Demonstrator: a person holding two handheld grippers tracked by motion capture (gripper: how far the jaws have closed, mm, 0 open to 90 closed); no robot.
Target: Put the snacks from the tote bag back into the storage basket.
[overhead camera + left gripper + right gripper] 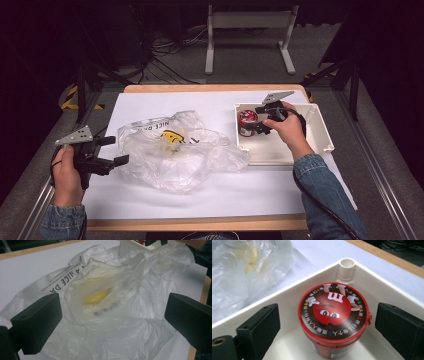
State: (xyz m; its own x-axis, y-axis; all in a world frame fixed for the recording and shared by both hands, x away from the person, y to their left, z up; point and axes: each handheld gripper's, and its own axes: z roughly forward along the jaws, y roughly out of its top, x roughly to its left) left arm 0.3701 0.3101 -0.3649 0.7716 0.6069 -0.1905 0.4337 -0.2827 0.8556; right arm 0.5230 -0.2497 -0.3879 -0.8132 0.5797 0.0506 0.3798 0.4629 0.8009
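Observation:
A red candy tub (247, 121) with a cartoon lid stands upright in the near-left corner of a white tray (282, 160). In the right gripper view the tub (334, 312) sits between the jaws of my right gripper (328, 327), which is open, with a gap on each side. From above, that right gripper (257, 122) reaches into the tray from the right. A crumpled clear plastic bag (175, 150) with black print and a yellow patch lies mid-table. My left gripper (116, 150) is open at the bag's left edge. Its wide jaws frame the bag (107, 290) without touching it.
A white sheet (220, 195) covers the wooden table (200, 222). The tray's corner post (347, 267) rises just behind the tub. Beyond the table's far edge, cables (165, 55) and a white stand (250, 30) sit on the floor.

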